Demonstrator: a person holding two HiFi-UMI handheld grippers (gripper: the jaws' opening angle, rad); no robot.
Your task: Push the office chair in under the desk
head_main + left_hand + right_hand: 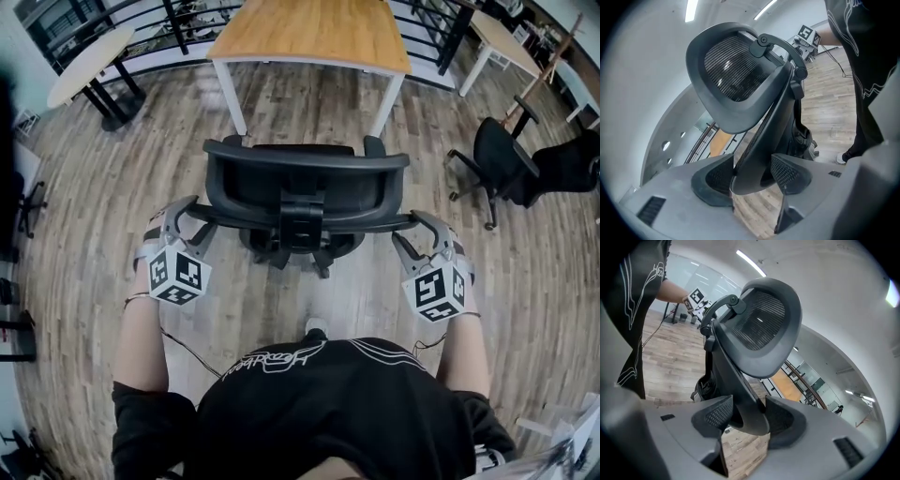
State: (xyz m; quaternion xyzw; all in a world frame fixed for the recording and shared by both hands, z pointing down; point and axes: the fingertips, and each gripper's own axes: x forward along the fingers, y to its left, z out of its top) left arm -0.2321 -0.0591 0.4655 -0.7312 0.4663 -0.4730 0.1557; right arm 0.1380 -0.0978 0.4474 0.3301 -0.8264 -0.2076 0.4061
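Both grippers, left (185, 217) & right (421, 230), clamp the chair (305, 187) back; desk (314, 33) up top, chair not under it yet.

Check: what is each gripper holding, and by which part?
Both hold the office chair: left gripper on the left end of its backrest crossbar, right gripper on the right end.

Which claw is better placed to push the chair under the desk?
Neither clearly: the left claw and right claw each clamp one end of the chair back, facing the desk. Probably push with both.
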